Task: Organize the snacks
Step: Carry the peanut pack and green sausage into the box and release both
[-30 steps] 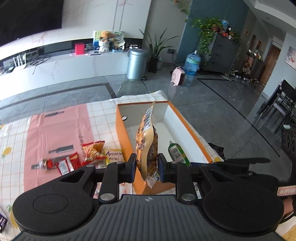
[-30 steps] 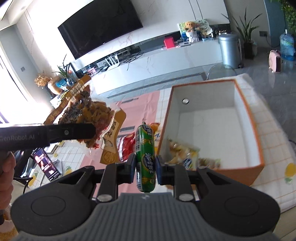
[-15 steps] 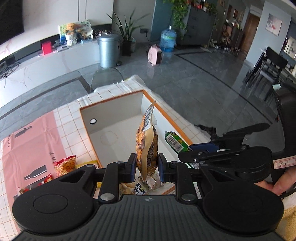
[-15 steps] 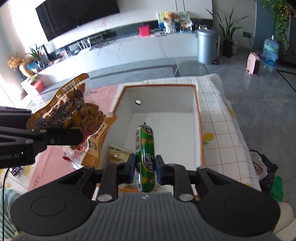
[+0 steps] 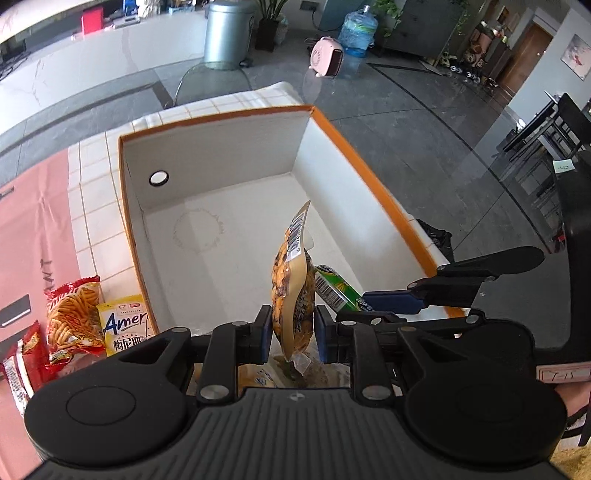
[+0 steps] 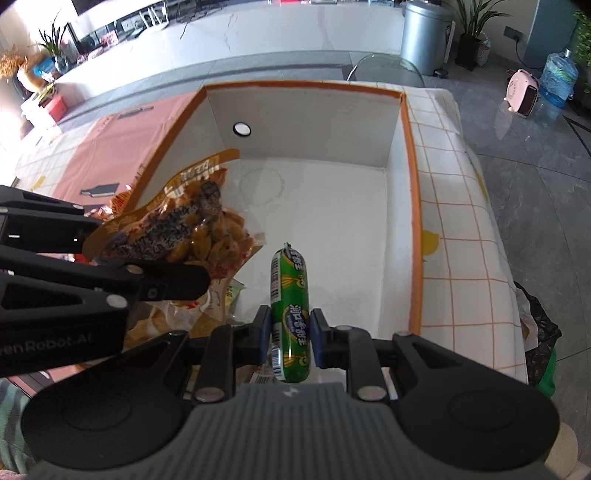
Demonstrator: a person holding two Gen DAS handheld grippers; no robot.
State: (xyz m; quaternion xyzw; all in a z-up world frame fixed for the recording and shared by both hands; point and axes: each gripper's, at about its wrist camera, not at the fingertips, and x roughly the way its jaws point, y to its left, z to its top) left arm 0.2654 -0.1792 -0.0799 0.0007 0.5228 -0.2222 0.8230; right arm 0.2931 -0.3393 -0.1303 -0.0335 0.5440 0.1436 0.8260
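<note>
An orange-rimmed white box (image 5: 373, 177) stands open on the table; it also shows in the right wrist view (image 6: 412, 192). My left gripper (image 5: 291, 334) is shut on a brown-and-yellow snack pouch (image 5: 291, 288) and holds it over the box's near end. My right gripper (image 6: 290, 332) is shut on a green sausage stick (image 6: 290, 306), also over the box's near end, just right of the pouch (image 6: 184, 229). The sausage stick (image 5: 336, 290) shows beside the pouch in the left wrist view. A few snack packets (image 6: 221, 299) lie in the box's near corner, partly hidden.
Left of the box lie an orange snack bag (image 5: 72, 314), a yellow packet (image 5: 123, 325) and red packets (image 5: 22, 365) on the checked tablecloth (image 6: 461, 229). A black bag (image 6: 539, 332) sits beyond the table's right edge. A metal bin (image 5: 229, 33) stands on the floor.
Both grippers have moved forward and lower over the box with their snacks still held. The box now fills both views.
</note>
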